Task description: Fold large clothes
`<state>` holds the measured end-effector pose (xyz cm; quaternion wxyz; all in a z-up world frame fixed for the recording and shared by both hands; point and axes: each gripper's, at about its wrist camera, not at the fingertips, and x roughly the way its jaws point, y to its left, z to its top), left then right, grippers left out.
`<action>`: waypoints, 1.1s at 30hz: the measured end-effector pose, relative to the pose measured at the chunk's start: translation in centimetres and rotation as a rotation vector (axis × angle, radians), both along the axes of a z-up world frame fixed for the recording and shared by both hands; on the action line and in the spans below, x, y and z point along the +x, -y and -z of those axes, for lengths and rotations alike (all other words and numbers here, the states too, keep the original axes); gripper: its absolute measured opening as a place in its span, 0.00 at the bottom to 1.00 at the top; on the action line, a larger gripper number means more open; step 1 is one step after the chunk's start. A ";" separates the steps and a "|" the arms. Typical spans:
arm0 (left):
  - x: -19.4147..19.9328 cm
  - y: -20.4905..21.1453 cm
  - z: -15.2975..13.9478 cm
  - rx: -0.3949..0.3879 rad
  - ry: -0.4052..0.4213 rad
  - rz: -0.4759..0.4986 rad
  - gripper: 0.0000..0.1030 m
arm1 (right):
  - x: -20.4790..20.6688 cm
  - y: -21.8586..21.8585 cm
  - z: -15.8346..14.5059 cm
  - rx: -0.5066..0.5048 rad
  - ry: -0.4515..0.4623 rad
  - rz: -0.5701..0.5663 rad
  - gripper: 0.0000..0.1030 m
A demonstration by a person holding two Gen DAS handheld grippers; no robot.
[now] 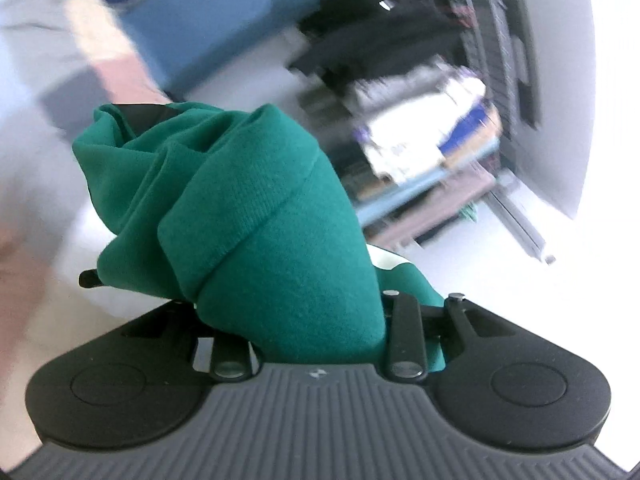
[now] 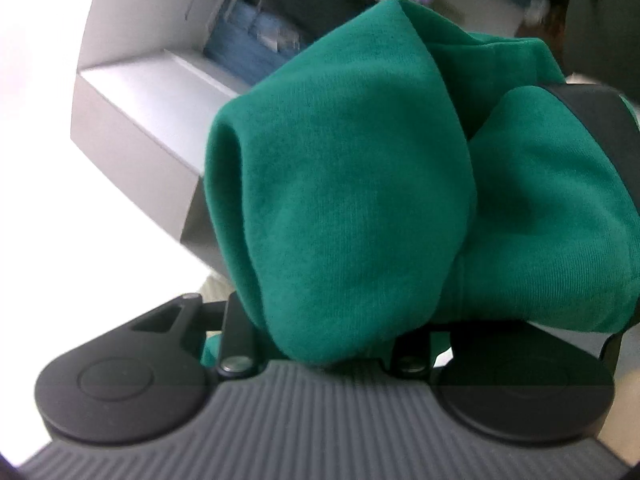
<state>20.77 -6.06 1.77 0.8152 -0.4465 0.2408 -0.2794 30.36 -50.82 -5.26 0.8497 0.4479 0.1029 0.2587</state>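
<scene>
Between both tools — bunched green garment [image 1: 256,216]

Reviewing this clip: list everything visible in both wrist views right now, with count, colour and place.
green garment: one, dark green knit with a ribbed band, bunched between the fingers in both wrist views, filling the centre.
blue panel: one, blue, upper left background of the left view, blurred.
shelf rack: one, pale frame with white, blue and dark items too blurred to name, right of the left view.
grey box: one, grey, left background of the right view.
blue stack: one, blue, possibly folded cloth, above the grey box.
person's sleeve: one, grey, left edge of the left view, blurred.
left gripper: one, black, closed on the green garment.
right gripper: one, black, closed on the green garment.
</scene>
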 end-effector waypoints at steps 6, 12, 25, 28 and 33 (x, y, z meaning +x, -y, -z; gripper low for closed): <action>3.2 11.6 -1.8 -0.021 0.028 0.150 0.37 | -4.6 8.4 -2.2 -0.037 0.041 0.169 0.39; 7.6 21.5 1.6 -0.034 -0.004 0.300 0.37 | -7.6 14.4 -0.4 -0.055 0.011 0.332 0.39; 10.3 25.4 14.0 0.063 -0.104 0.424 0.37 | -10.1 16.4 10.3 -0.051 -0.104 0.373 0.38; 9.5 24.5 16.5 0.085 -0.092 0.434 0.37 | -11.2 16.0 11.6 -0.020 -0.128 0.382 0.38; 8.4 25.2 18.6 0.171 -0.035 0.461 0.39 | -10.8 15.6 14.2 -0.017 -0.179 0.410 0.40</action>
